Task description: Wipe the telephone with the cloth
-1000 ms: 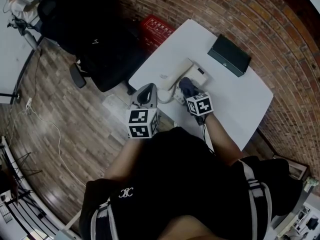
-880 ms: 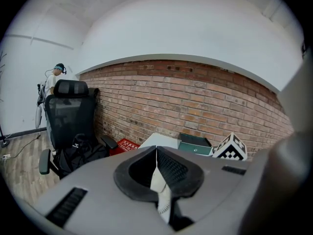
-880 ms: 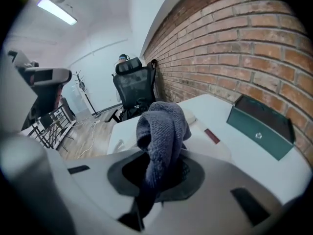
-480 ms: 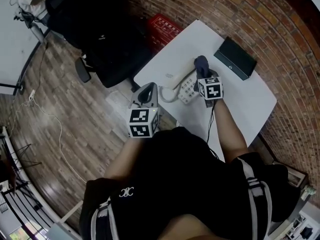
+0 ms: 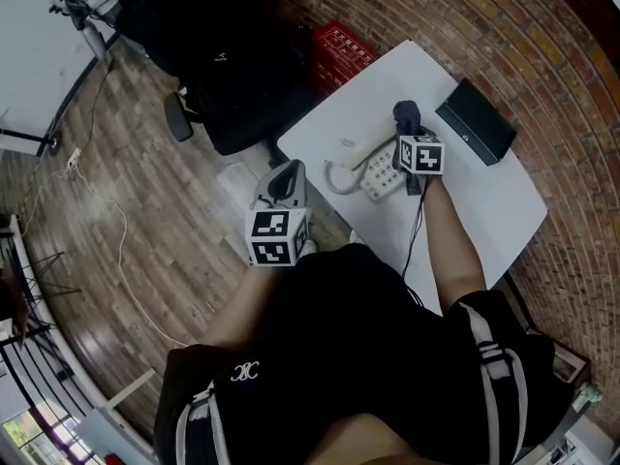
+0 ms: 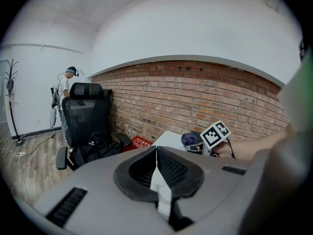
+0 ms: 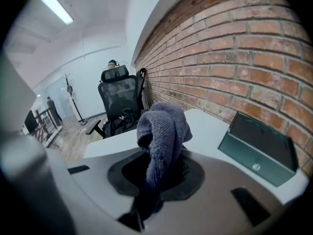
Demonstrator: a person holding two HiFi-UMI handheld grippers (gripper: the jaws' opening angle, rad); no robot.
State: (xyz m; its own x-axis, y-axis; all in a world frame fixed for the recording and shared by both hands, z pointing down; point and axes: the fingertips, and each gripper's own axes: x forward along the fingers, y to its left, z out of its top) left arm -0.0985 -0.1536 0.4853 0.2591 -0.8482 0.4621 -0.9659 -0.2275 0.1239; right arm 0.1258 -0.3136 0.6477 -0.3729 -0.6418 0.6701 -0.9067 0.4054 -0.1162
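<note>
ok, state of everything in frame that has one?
left gripper: shut, empty, held off the table.
right gripper: shut on cloth, over the telephone.
cloth: bunched, clamped in the jaws.
telephone: flat on the table, handset seemingly on its cradle.
dark box: closed.
</note>
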